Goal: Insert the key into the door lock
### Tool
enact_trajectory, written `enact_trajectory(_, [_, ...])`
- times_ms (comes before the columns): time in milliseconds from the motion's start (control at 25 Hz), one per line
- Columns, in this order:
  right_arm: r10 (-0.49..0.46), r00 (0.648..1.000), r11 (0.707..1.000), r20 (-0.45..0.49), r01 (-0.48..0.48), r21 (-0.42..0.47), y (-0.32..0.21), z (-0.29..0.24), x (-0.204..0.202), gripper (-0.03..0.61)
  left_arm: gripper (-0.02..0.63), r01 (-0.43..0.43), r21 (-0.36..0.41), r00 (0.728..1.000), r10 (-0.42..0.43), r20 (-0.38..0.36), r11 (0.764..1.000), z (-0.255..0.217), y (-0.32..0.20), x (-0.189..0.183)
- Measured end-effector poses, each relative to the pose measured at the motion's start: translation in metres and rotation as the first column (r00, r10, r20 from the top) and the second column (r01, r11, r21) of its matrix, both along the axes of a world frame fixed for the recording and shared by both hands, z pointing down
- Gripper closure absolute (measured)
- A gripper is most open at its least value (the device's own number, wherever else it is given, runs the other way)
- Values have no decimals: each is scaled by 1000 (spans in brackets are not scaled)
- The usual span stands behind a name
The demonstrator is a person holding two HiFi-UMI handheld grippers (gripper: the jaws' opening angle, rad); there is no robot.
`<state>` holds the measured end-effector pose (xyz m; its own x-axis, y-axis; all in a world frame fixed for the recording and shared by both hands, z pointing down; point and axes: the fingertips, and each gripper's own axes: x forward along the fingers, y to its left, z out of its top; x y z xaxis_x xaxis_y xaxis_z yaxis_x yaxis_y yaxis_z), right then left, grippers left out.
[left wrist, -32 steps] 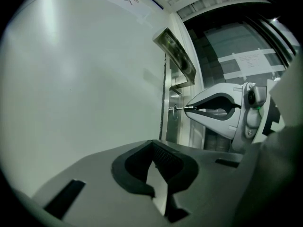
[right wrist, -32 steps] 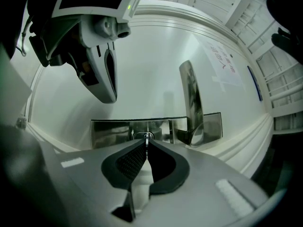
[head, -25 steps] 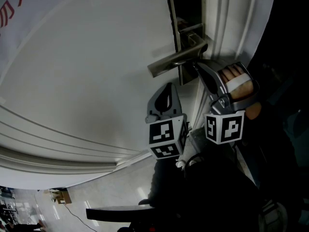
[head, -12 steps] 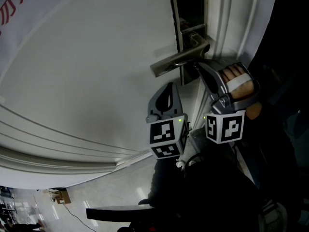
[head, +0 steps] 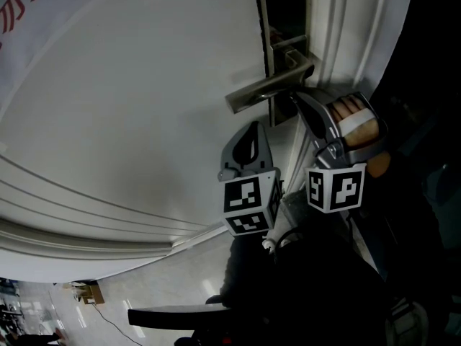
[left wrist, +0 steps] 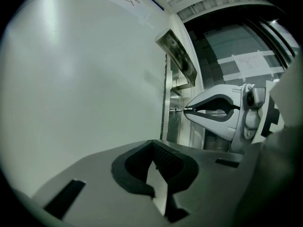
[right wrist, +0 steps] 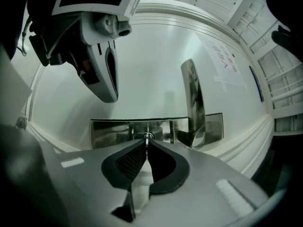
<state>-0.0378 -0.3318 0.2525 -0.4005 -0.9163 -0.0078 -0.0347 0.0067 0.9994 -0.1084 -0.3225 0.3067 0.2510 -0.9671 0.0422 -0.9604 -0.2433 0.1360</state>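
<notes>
The left gripper (left wrist: pixel 152 144) hangs idle just off the plain white painted door (head: pixel 130 114). Its dark jaws are brought together with nothing between them. To its right, the right gripper (right wrist: pixel 146 144) has its jaws pinched on the thin silver metal key (right wrist: pixel 147 138). The key's tip meets the round keyhole (right wrist: pixel 143 136) in the brushed steel lock plate (right wrist: pixel 111 131), beside the silver lever handle (right wrist: pixel 193 98).

The likeliest failure is the key binding at the mouth of the keyhole. Only a narrow edge of it is held, so a push slightly off the keyhole's line could make it pivot or slide back between the pads. It would then not go in. The handle sits close by the right gripper, so a sideways correction could knock it.

The head view shows both grippers against the door, but the handle and the right gripper cover the keyhole. The right gripper view looks straight along the key, so it shows sideways alignment. It gives no sense of how deep the key sits. The left gripper view shows the right gripper side-on, with only a short stub of metal between its tips and the plate.
</notes>
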Motion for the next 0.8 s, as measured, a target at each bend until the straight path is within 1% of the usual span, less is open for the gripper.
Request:
enact_trajectory(320, [1, 1000, 1000, 3, -1, -3, 0, 0, 0, 566, 612, -2, 6, 1000, 2, -2, 1000, -2, 0, 1])
enact_trajectory(600, [2, 1000, 1000, 4, -2, -7, 0, -1, 0, 566, 612, -9, -11, 1000, 9, 1, 1000, 3, -2, 4])
enact_trajectory(800, [3, 1000, 1000, 3, -3, -9, 0, -1, 0, 566, 612, -19, -18, 1000, 19, -13, 1000, 5, -3, 5])
